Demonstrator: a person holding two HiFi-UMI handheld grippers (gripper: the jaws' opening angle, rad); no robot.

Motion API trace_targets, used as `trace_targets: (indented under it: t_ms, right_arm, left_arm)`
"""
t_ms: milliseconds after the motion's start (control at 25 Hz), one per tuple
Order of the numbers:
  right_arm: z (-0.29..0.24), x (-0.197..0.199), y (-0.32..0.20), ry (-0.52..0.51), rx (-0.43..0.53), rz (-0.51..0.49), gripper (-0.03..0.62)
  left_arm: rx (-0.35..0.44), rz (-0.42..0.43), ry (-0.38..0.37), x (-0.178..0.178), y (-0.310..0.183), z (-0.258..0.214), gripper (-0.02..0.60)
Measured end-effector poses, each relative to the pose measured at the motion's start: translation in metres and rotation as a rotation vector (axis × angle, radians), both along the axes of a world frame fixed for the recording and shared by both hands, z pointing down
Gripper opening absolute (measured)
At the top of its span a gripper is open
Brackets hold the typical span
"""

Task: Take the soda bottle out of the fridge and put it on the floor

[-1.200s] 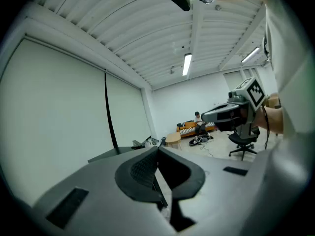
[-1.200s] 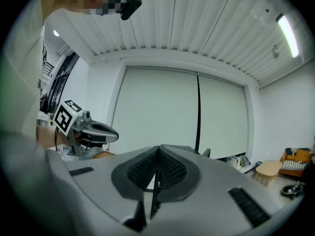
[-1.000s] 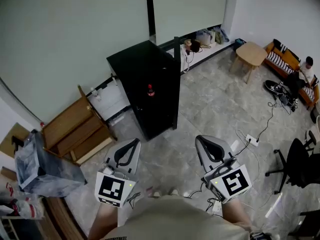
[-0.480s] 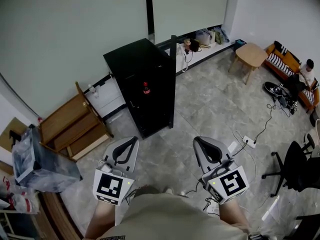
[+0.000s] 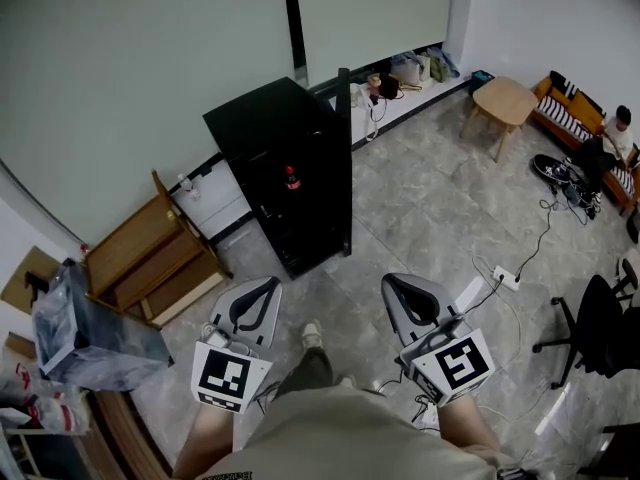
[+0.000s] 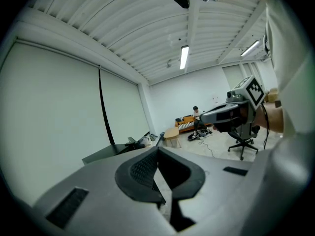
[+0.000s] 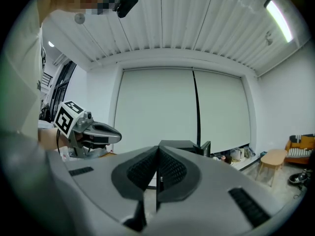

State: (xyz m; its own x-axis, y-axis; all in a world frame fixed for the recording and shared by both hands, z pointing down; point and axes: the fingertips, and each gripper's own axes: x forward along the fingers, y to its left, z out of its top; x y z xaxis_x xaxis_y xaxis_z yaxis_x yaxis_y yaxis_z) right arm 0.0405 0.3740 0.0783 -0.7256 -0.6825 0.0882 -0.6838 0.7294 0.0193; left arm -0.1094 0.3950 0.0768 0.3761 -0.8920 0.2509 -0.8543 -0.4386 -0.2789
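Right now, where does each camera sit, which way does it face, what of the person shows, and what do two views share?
Head view: on the head, looking down at floor and fridge; left gripper, right gripper, forearms show.
Left gripper view: on that gripper, along shut jaws toward sofa; right gripper shows.
Right gripper view: on that gripper, along shut jaws toward fridge; left gripper shows.
All three share the fridge.

Left gripper (image 5: 270, 283) and right gripper (image 5: 391, 280) point forward, fingers (image 7: 140, 170) together.
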Motion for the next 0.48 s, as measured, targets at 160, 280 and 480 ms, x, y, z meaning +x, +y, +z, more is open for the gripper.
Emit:
trace_targets:
  t_ms: [160, 280, 480]
  right_arm:
    - [0.004, -0.004, -0.017, 0.026, -0.024, 0.012, -0.005]
    - [0.007, -0.008, -0.032, 0.04, -0.028, 0.017, -0.005]
    - [0.017, -0.021, -0.065, 0.048, -0.016, -0.001, -0.004]
  left_arm:
    - [-0.005, 0.009, 0.006, -0.001, -0.019, 0.003, 0.006]
    - [-0.008, 0.016, -0.003, -0.006, -0.035, 0.005, 0.006]
    - [-0.017, 0.022, 0.009, -0.016, -0.069, 0.012, 0.006]
